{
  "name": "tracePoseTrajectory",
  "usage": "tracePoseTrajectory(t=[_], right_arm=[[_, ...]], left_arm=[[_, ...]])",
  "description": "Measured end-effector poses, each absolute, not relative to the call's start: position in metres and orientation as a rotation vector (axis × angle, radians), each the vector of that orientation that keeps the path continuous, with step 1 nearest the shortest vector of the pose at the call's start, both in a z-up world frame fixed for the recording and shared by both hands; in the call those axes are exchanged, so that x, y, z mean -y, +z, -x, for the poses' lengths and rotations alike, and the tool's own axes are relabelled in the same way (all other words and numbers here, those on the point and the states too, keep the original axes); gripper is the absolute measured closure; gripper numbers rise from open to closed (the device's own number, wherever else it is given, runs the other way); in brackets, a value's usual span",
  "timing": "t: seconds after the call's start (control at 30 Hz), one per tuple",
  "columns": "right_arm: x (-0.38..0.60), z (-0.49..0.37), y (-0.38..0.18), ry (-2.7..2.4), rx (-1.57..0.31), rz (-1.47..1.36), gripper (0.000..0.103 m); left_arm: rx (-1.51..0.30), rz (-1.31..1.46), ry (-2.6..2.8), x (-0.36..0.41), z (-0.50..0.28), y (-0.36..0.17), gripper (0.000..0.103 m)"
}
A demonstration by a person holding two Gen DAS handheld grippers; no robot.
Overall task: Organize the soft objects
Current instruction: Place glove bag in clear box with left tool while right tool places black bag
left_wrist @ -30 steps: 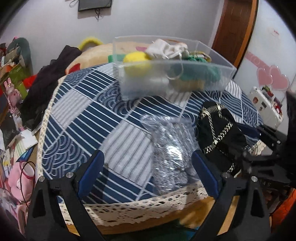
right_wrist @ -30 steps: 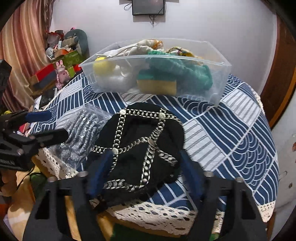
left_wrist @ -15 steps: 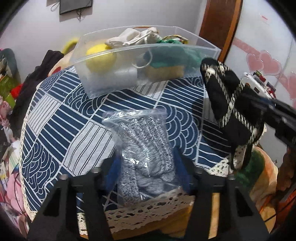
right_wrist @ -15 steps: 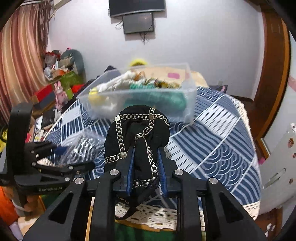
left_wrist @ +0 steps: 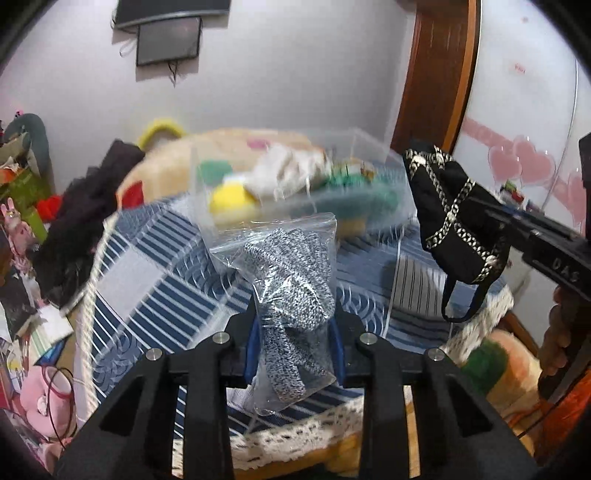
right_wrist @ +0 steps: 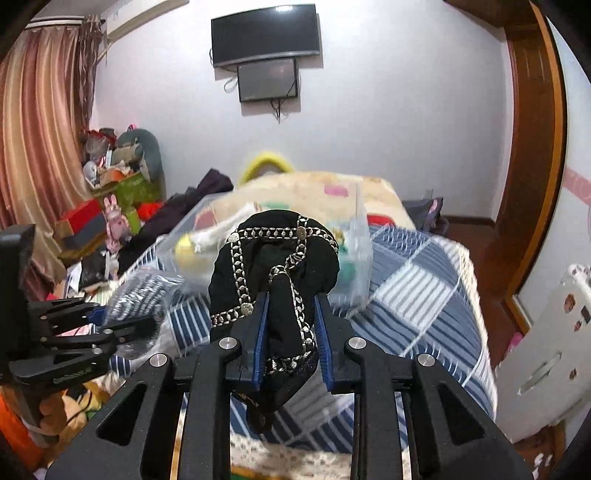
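Observation:
My left gripper (left_wrist: 293,325) is shut on a clear plastic bag of grey knit gloves (left_wrist: 295,273) and holds it lifted above the blue patterned tablecloth (left_wrist: 155,288). My right gripper (right_wrist: 290,317) is shut on a black fabric piece with silver chain trim (right_wrist: 273,258), held in the air; it also shows at the right of the left wrist view (left_wrist: 454,225). A clear plastic bin (left_wrist: 295,184) with a yellow ball, a green sponge and white cloth stands on the table behind both. The left gripper shows at the left of the right wrist view (right_wrist: 122,325).
The table has a lace edge (left_wrist: 295,435). Toys, boxes and dark clothes (left_wrist: 74,206) are piled at the left. A wooden door frame (left_wrist: 436,66) and a white cabinet (right_wrist: 546,350) stand at the right. A TV (right_wrist: 264,35) hangs on the wall.
Both grippers closed on their items and lifted them off the table. The glove bag has risen in the left gripper; the black fabric piece rose higher toward the bin.

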State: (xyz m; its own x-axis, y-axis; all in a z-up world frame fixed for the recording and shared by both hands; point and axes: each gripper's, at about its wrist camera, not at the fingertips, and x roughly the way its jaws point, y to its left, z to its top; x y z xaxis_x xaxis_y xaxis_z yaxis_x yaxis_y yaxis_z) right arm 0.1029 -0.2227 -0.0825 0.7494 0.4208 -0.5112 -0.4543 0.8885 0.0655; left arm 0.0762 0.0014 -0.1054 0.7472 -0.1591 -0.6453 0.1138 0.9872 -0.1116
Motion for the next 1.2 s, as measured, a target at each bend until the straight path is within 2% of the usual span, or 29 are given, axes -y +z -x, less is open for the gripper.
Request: tracePoseTrajectory(t=[0.33,0.6,0.8,1.0,1.17,1.2], right_arm=[[0.213,-0.128,-0.043,0.46,-0.394,0.056,0.082],[0.191,-0.155,-0.036,0.431,-0.354,0.059,0.082],[0.181,-0.183,-0.051,0.42,-0.416,0.051,0.082],[0.168,-0.209,-0.083,0.421,-0.557,0.065,0.082],[0.164,-0.217,-0.1,0.412,-0.642,0.095,0.082],[0.164,-0.218,-0.102,0.414,-0.658,0.097,0.082]], left_arm=[[-0.569,0.084,-0.073,-0.024,-0.099,-0.056,0.072],[-0.546,0.113,-0.018,-0.036,-0.145,-0.045,0.072],[-0.622,0.153,-0.039,-0.042,-0.185,-0.061,0.072],[-0.692,0.168,-0.036,-0.045,-0.221,-0.084,0.072],[-0.711,0.17,-0.071,-0.044,-0.23,-0.097,0.069],[-0.714,0.172,-0.078,-0.042,-0.231,-0.098,0.066]])
